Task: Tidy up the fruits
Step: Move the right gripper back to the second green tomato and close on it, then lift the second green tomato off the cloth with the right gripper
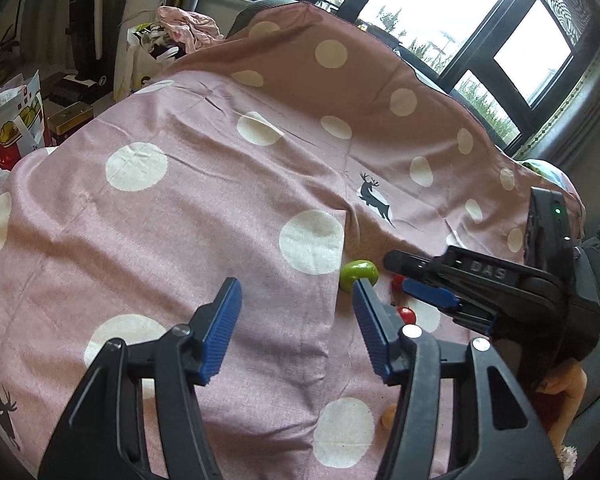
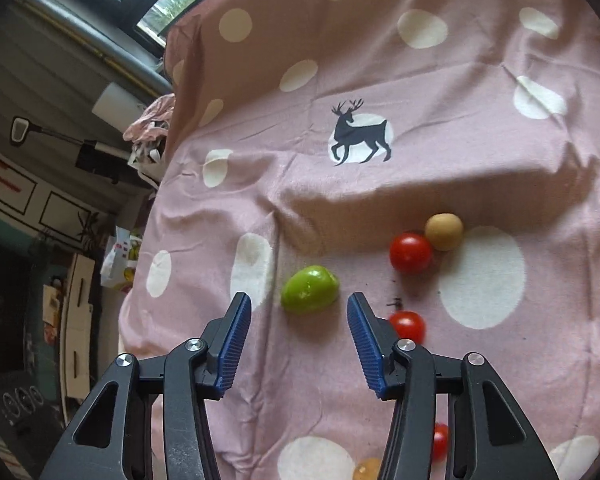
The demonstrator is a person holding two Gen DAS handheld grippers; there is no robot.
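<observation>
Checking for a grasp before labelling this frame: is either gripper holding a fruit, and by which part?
Nothing is held. The left gripper and right gripper are both open and empty; the green fruit lies ahead of the right one.

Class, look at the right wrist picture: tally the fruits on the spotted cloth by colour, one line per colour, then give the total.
Red: 3
Green: 1
Tan: 1
Yellow-orange: 1, partly hidden
Total: 6

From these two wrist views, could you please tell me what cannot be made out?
- Lowest red tomato, right wrist view: half hidden behind a finger of the right gripper.
- Yellowish fruit, same view: cut off by the bottom edge.
- Green fruit, left wrist view: partly hidden by the left gripper's fingertip.
</observation>
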